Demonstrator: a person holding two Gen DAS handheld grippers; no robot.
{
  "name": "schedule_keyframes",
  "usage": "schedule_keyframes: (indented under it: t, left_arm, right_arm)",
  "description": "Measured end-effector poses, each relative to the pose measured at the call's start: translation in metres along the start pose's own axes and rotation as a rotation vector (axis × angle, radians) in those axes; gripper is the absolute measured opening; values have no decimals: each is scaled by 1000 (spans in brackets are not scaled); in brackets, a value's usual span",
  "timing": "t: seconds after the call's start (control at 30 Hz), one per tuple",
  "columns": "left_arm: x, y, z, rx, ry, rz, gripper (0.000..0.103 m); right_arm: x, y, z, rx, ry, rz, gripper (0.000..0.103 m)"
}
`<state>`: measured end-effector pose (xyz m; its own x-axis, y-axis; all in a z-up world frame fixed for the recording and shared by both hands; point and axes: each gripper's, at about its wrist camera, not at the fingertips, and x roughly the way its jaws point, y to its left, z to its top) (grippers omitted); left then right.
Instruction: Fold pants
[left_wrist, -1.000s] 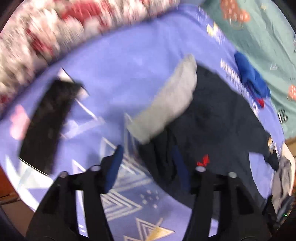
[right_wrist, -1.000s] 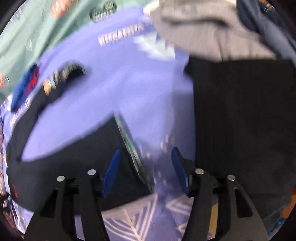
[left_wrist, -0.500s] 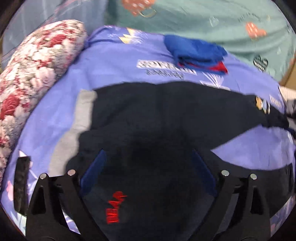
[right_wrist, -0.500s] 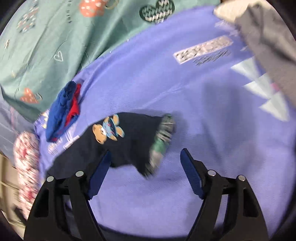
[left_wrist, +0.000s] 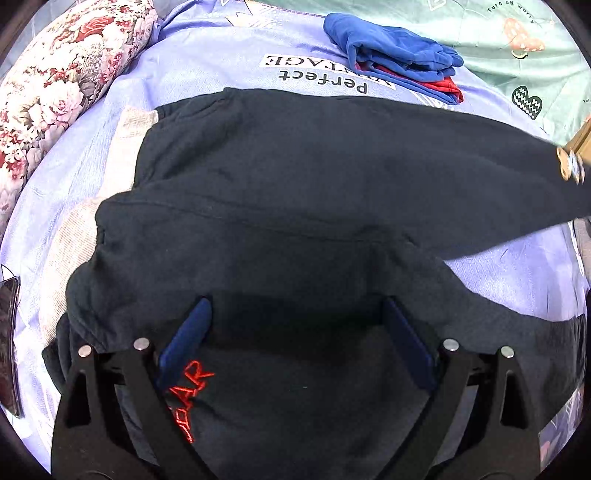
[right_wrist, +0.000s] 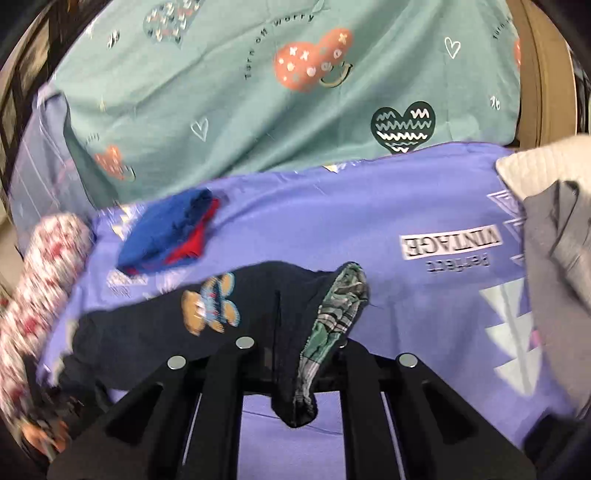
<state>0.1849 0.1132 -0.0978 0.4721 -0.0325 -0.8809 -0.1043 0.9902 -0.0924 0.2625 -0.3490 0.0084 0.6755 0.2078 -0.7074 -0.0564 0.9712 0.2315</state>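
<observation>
Dark navy pants (left_wrist: 314, 192) with a grey waistband (left_wrist: 122, 147) and red embroidered letters lie spread on a purple bedsheet (left_wrist: 207, 70). My left gripper (left_wrist: 295, 332) is open, hovering low over the seat of the pants. In the right wrist view my right gripper (right_wrist: 291, 354) is shut on the cuff of a pant leg (right_wrist: 280, 295), which shows a plaid lining (right_wrist: 340, 306) and a bear patch (right_wrist: 210, 306); the cuff is lifted off the sheet. The same leg stretches off to the right in the left wrist view (left_wrist: 517, 177).
A folded blue and red garment (left_wrist: 399, 59) lies at the back of the sheet. A floral pillow (left_wrist: 55, 74) is at the left, a teal quilt (right_wrist: 277, 92) behind. Grey and cream clothes (right_wrist: 554, 240) are piled at the right. A dark flat object (left_wrist: 7, 332) lies at the left edge.
My right gripper closed on the pant-leg cuff and lifted it. My left gripper moved in closer over the seat of the pants and stays open.
</observation>
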Motion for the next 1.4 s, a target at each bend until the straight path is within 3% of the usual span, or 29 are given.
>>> schedule_keyframes:
  t: [0.07,0.1,0.13,0.17,0.2,0.27,0.33,0.37,0.5,0.63,0.67,0.7,0.73,0.8,0.93,1.03,1.2,1.27,1.33,1.4]
  left_arm:
    - [-2,2,0,-6,4,-6,95]
    - [-4,3,0,-5,2,-7,95]
    - [-6,2,0,-1,-1,-2,95]
    - [-9,2,1,9,-11,7,95]
    - [-13,4,2,18,-21,13,95]
    - [-18,9,4,24,-34,28,95]
    - [-24,15,5,15,-45,35,95]
    - [-27,18,7,4,-52,34,95]
    - [-33,22,11,-20,-70,40,95]
    - [-36,26,15,-41,-76,68,95]
    - [-36,26,15,-45,-75,66,95]
    - [-37,26,15,-46,-74,64,95]
    - [-37,26,14,-44,-72,66,95]
    - [-38,26,14,-31,-73,84,95]
    - [-38,29,14,-28,-90,107,95]
    - [-33,33,16,-43,-84,118,95]
    - [-30,35,17,-50,-76,124,95]
    - [-35,37,18,-51,-94,122,95]
    - [-38,44,20,-62,-97,127,95]
    - [-39,51,24,-81,-100,134,95]
  right_arm:
    - [28,-30,-13,61,142,-40,17]
    - [48,-44,-26,80,246,-109,28]
    - [61,-51,-36,58,329,-220,50]
    - [71,-55,-46,31,400,-309,60]
    - [73,-58,-53,20,428,-326,62]
    - [57,-67,-50,102,362,-234,66]
    - [43,-83,-42,235,295,-143,84]
    - [40,-90,-40,274,276,-116,85]
    - [50,-104,-22,353,247,-75,84]
    - [100,-92,-14,326,375,-86,57]
    - [109,-87,-15,309,402,-100,56]
    - [111,-82,-14,282,399,-133,42]
    - [112,-75,-11,259,386,-130,16]
    - [108,-61,-4,221,364,-114,13]
    - [52,-22,14,18,61,-157,11]
    - [36,-16,8,-100,-105,-272,4]
    - [102,-56,-16,-63,128,-457,4]
    - [92,-66,-18,6,109,-520,7]
    - [71,-61,-16,82,34,-438,16]
    - [61,-42,-19,75,48,-218,30]
